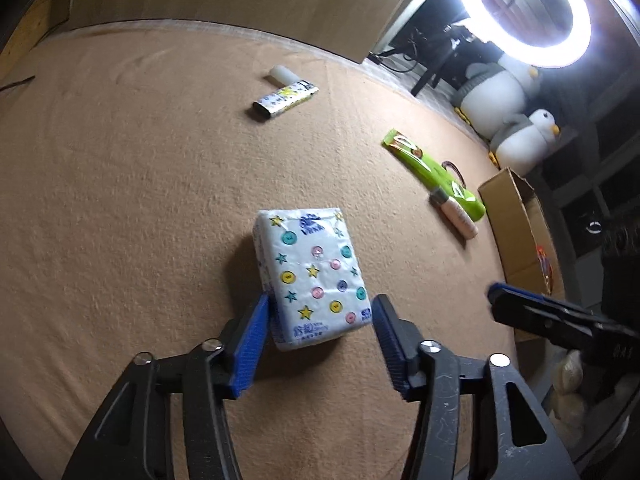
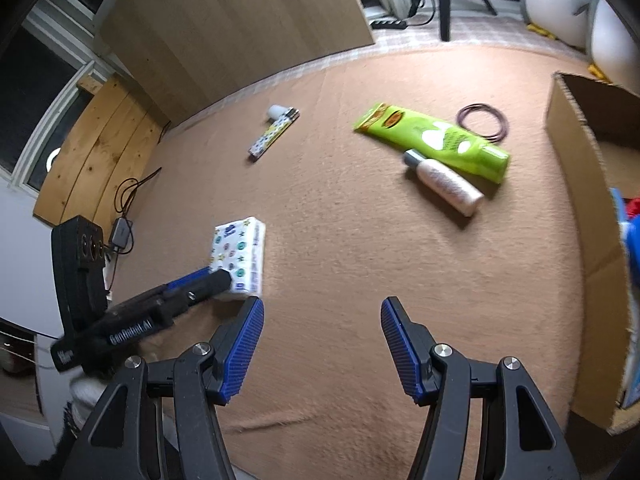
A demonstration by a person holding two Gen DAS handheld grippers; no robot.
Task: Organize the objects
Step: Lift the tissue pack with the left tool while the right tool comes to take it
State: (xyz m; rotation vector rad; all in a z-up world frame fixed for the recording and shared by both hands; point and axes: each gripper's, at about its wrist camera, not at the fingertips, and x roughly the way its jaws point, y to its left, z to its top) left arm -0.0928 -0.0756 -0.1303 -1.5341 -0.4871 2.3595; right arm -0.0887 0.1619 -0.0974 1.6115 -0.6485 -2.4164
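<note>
Tissue pack: we see a white soft pack printed with coloured buttons and stars, lying flat on the tan blanket, its near end between our left fingers.
Left gripper: our jaws stand apart around the near end of the pack; the left blue pad sits just beside or against its side, we cannot tell which, and the right pad stands clear of it, so nothing is clamped.
Right gripper: we hold it above bare blanket with the jaws spread and nothing between them; from the left wrist view one of its blue-tipped fingers pokes in from the right edge.
Green tube: it lies flat, well apart from the pack, toward the cardboard box.
White bottle: it lies on its side, touching the near edge of the green tube, grey cap pointing away from the box.
Hair ties: we see thin dark rings on the blanket just beyond the tube.
Patterned stick: a slim printed item lies far across the blanket, a small white cylinder at its far end.
Box contents: blue and red things show inside at the right edge; we cannot tell what they are.
Background: a ring light glows above two plush penguins.
</note>
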